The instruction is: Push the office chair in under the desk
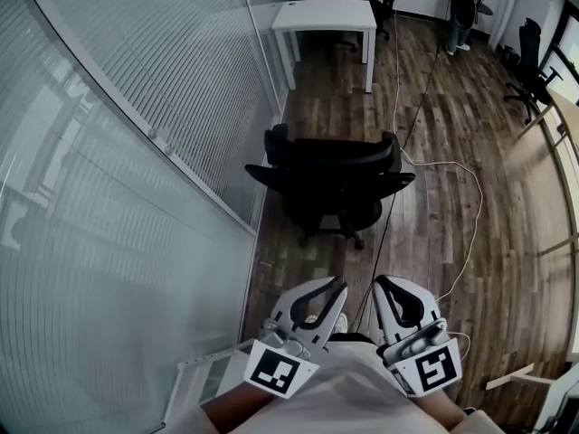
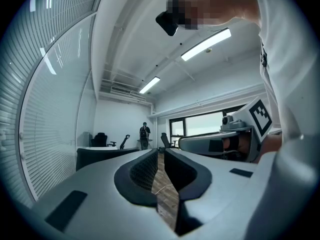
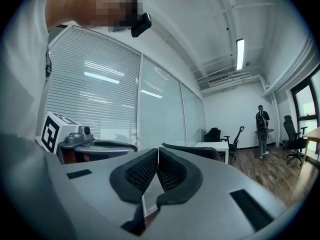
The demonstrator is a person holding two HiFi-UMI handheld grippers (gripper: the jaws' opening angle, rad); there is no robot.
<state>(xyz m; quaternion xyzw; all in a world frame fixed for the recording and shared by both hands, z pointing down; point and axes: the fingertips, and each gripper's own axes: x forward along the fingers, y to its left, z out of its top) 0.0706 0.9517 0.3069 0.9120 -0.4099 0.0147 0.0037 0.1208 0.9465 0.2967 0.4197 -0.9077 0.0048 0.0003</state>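
A black office chair [image 1: 330, 177] stands on the wood floor beside the glass wall, its backrest toward me. It is well short of the white desk [image 1: 326, 14] at the far end. Both grippers hang close to my body, apart from the chair and pointing at it. My left gripper [image 1: 341, 287] holds nothing, and a narrow slit shows between its jaws [image 2: 161, 152]. My right gripper [image 1: 380, 283] is shut and empty, its tips meeting [image 3: 158, 150]. The chair's dark backrest [image 3: 196, 152] rises just over the right gripper's jaws, with the white desk [image 3: 214, 145] behind it.
A glass partition with blinds [image 1: 136, 134] runs along the left. A white cable [image 1: 457, 174] and a dark cable lie on the floor right of the chair. A person [image 1: 463, 3] stands at the back near other chairs [image 1: 534, 66]. A wooden desk edge [image 1: 565, 116] is at the right.
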